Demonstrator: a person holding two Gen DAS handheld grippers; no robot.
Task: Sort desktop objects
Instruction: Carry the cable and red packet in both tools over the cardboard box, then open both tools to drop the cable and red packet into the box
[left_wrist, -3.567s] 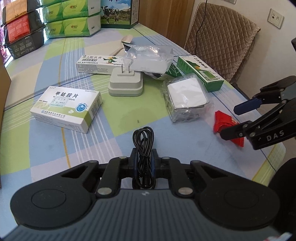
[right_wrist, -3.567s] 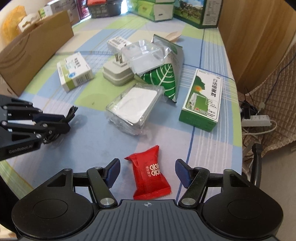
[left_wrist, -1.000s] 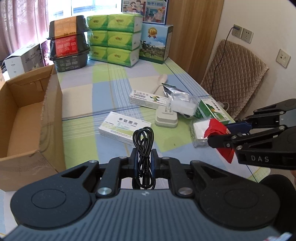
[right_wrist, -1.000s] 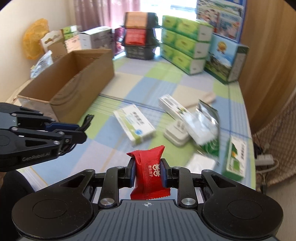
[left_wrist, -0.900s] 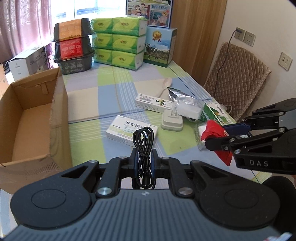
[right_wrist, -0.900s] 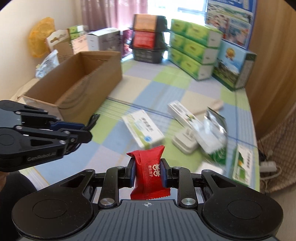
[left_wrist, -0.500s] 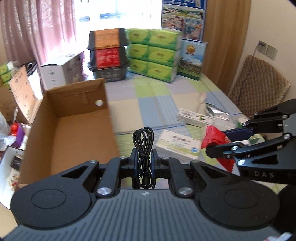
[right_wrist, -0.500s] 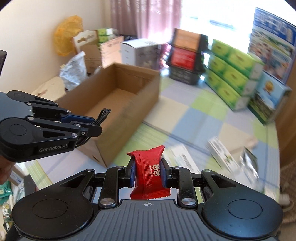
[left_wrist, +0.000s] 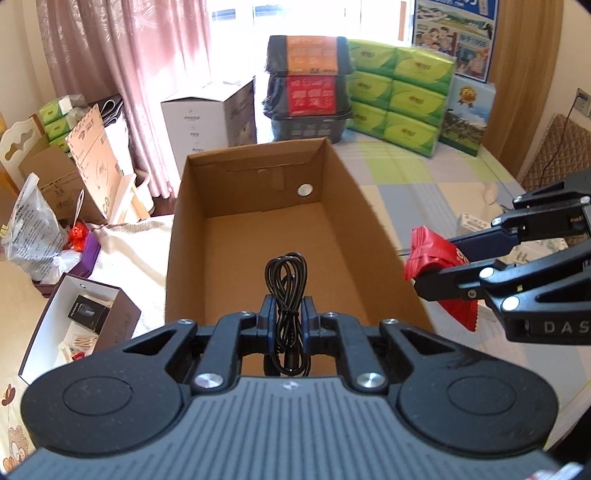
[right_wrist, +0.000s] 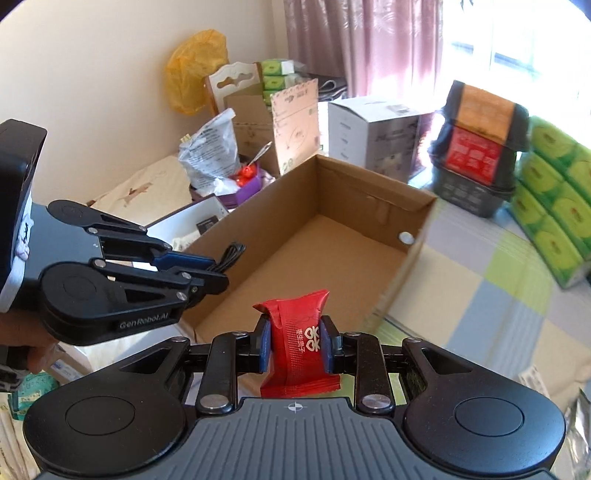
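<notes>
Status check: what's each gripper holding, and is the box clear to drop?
Left gripper shut on coiled black cable. Right gripper shut on red candy packet. Cardboard box open, nothing inside, nothing blocking.

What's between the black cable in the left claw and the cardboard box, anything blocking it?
Nothing visible. The left claw holds the coiled black cable over the near end of the open cardboard box, whose floor looks bare. The right claw, holding the red packet, sits off to the side.
</notes>
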